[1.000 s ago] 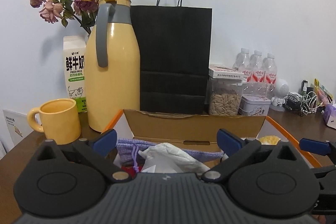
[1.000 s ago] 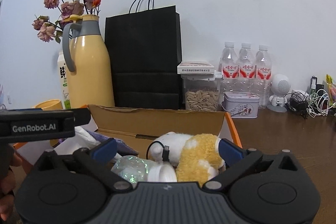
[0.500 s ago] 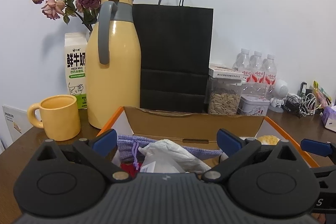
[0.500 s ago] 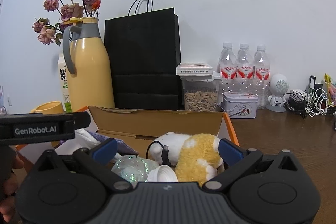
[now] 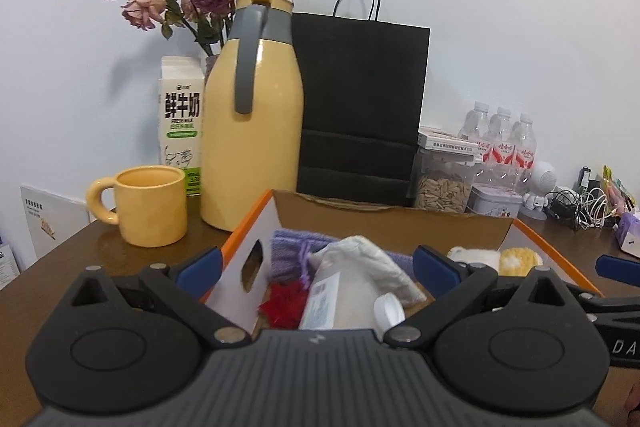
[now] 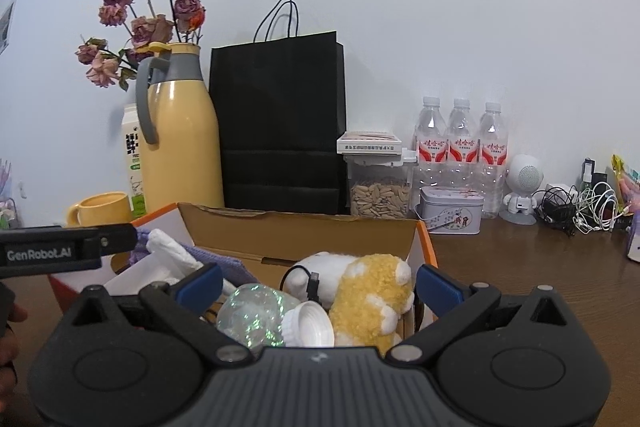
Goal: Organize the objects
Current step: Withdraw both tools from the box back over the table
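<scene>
Brown tabletop (image 6: 520,267) behind cardboard box (image 5: 392,223). Inside box: plush toy (image 6: 372,299), white pouch (image 5: 360,267), purple knit (image 5: 288,247). Left gripper (image 5: 316,263) and right gripper (image 6: 320,279) spread wide, empty, above box. Sorting seemingly barely begun.

Three water bottles (image 6: 460,151), one mug (image 5: 150,205), one thermos (image 5: 252,131), one black bag (image 5: 360,107), one milk carton (image 5: 180,115).

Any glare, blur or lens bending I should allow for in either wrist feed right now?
Left wrist view: sharp, a soft highlight on the yellow thermos, flower shadows on the wall, straight edges bowed by the fisheye. Right wrist view: also sharp, even light, dark corners, the black bag leaning from distortion.
</scene>
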Motion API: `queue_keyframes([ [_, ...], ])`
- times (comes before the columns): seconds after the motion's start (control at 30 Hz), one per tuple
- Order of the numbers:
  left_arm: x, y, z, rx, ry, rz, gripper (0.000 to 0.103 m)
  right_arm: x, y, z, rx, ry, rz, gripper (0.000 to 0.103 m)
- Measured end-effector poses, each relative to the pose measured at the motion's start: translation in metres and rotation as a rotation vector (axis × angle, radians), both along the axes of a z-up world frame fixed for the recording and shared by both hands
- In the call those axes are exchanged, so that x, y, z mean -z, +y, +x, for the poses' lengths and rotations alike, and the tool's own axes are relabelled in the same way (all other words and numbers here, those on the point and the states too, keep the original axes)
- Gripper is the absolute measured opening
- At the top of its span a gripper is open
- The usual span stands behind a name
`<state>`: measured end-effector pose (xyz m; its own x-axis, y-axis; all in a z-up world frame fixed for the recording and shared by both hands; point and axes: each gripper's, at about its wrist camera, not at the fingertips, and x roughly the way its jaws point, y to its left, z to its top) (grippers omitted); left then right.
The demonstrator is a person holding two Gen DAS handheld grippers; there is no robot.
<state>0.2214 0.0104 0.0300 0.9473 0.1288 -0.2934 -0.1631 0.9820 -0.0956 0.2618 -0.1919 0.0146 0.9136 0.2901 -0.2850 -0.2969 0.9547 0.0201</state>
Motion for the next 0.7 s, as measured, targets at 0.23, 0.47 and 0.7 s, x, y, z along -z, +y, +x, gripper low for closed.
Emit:
queue_keyframes([
  [0.23, 0.006, 0.003, -0.024, -0.007, 0.012, 0.031, 0.103, 0.004, 0.0, -0.02, -0.016, -0.005, -0.023, 0.103],
  [0.47, 0.009, 0.008, -0.053, 0.002, 0.044, 0.034, 0.103, 0.01, 0.001, -0.041, -0.029, 0.019, -0.048, 0.103],
  [0.7, 0.004, 0.023, -0.087, -0.02, 0.057, 0.016, 0.103, 0.014, 0.004, -0.065, -0.069, 0.054, -0.067, 0.103],
])
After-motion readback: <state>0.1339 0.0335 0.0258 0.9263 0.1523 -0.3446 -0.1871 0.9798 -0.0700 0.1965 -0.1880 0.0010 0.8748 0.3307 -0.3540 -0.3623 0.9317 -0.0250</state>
